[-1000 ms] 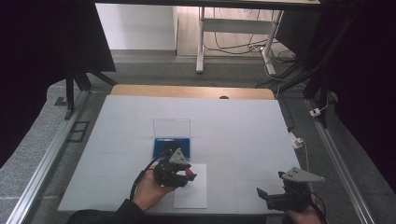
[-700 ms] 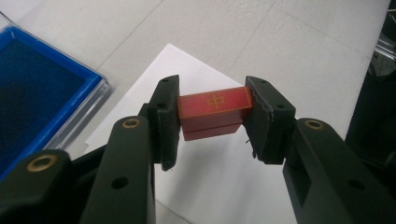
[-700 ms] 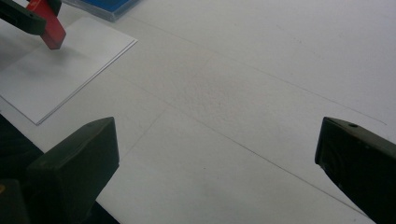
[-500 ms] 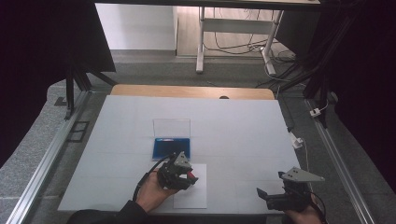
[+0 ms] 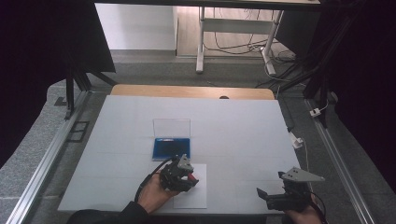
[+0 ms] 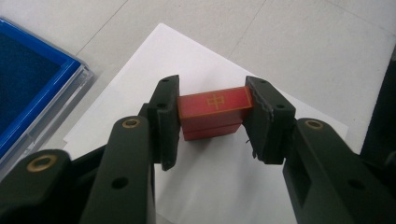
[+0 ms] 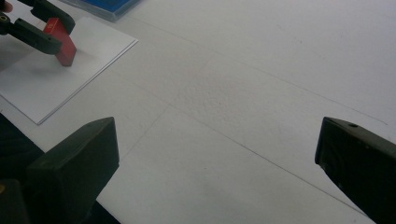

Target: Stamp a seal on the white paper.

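High view: the left gripper [image 5: 190, 177] clamps a red block [image 5: 189, 178] over a white sheet of paper [image 5: 192, 198], and the right gripper [image 5: 262, 193] hangs with its jaws wide apart at the table's near right edge.

At the left, a blue tray [image 5: 171, 147] with a clear upright lid [image 5: 171, 127] lies on the white table [image 5: 243, 130] just beyond the paper. In the left gripper view, the two black jaws press the ends of the red block [image 6: 214, 112], whose top face bears a thin gold frame and mark; the paper [image 6: 210, 186] lies beneath it and the tray [image 6: 28, 93] sits to the left. In the right gripper view, the block [image 7: 62, 44] stands tilted on the paper [image 7: 56, 84] with its lower end touching the sheet, well apart from the spread jaws with nothing between them.
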A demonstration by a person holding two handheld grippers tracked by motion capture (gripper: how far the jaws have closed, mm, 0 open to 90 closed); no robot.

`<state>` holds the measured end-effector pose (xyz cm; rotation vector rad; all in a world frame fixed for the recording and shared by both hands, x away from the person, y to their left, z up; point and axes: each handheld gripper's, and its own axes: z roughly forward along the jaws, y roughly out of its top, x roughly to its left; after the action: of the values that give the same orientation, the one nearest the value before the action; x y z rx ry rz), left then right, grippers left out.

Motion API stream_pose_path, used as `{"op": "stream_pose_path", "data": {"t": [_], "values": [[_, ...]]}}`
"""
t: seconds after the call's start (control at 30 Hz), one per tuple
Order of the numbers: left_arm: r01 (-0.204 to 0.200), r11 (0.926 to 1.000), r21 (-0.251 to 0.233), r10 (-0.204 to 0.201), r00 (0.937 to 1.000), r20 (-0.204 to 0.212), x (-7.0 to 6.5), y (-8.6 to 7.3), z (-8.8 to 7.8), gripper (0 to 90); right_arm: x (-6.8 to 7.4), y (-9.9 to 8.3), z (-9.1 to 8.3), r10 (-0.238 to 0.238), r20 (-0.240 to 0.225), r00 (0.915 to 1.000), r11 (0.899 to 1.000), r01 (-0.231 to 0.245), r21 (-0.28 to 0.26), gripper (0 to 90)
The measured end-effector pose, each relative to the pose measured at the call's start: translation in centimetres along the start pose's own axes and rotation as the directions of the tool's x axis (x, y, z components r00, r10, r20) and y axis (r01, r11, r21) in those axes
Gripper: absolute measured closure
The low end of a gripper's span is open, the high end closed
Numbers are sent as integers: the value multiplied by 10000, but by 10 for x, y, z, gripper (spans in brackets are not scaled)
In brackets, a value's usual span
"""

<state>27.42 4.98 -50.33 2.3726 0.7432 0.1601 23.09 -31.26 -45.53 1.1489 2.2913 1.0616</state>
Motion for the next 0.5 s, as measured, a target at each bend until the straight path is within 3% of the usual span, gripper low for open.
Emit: {"op": "stream_pose_path", "data": {"t": [0.23, 0.5], "values": [[-223, 9997, 26, 223, 9994, -260, -4, -1, 1, 581, 0, 0, 0, -5, -2, 10000, 10000, 5, 1, 0], [-154, 9997, -181, 146, 9990, -432, -7, -5, 1, 583, 0, 0, 0, -9, -6, 10000, 10000, 9, -7, 0]]}}
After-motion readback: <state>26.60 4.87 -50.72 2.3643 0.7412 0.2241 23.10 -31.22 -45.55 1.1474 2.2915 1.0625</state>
